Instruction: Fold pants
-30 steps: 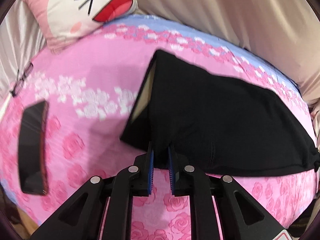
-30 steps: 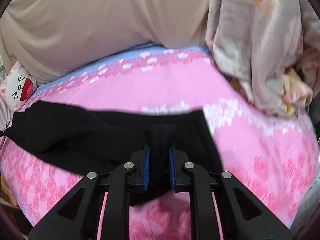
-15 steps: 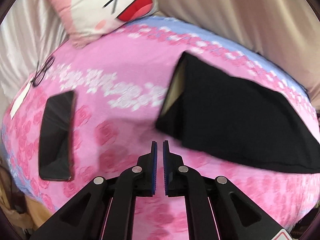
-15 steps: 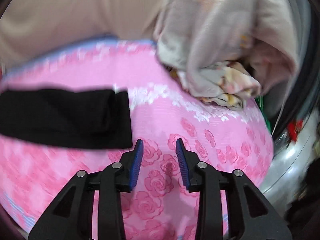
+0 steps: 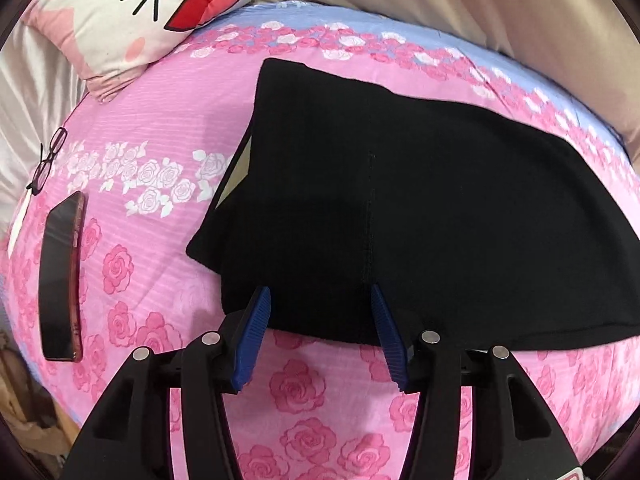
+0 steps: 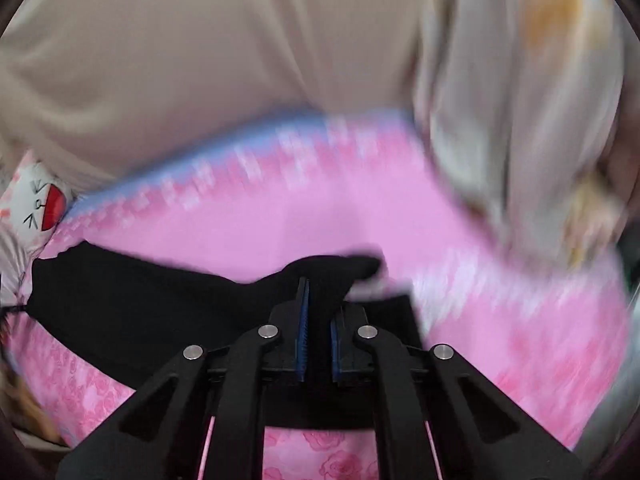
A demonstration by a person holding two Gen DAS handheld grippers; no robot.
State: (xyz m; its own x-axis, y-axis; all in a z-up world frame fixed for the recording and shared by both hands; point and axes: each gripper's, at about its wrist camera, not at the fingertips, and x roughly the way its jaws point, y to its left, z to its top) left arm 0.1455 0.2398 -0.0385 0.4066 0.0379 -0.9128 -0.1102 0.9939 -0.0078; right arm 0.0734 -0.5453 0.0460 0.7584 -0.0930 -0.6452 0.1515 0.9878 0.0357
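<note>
while my left gripper [image 5: 318, 308] hangs spread wide over the near hem of the pants [image 5: 400, 208], clasping nothing, my right gripper [image 6: 318, 312] is clenched on a bunched end of the same black cloth [image 6: 160, 308], which rises in a small peak between the blue pads [image 6: 303, 320]. the pants lie flat on the pink rose bedsheet [image 5: 152, 120], already doubled lengthwise as far as i can judge, with a pale lining showing at the waist opening on the left side. i read the step in hand as bringing the end i hold over toward the waist, so i want the left gripper to close on the near edge, or at least pin it, before the right one carries its end across; the knit looks soft and slack, so i should lift only enough to clear the layer beneath and keep the edges lined up, or the fold will skew. farther out lie a phone [image 5: 60, 280] and a pair of glasses [image 5: 48, 160] well apart from the pants, and a cartoon pillow [image 5: 140, 8] at the head. much of the right view is smeared with motion, so i cannot tell how much cloth sits in the pinch, how many layers it takes, or where the far hem lies; the crumpled blanket [image 6: 520, 120] beyond is only a blur.
</note>
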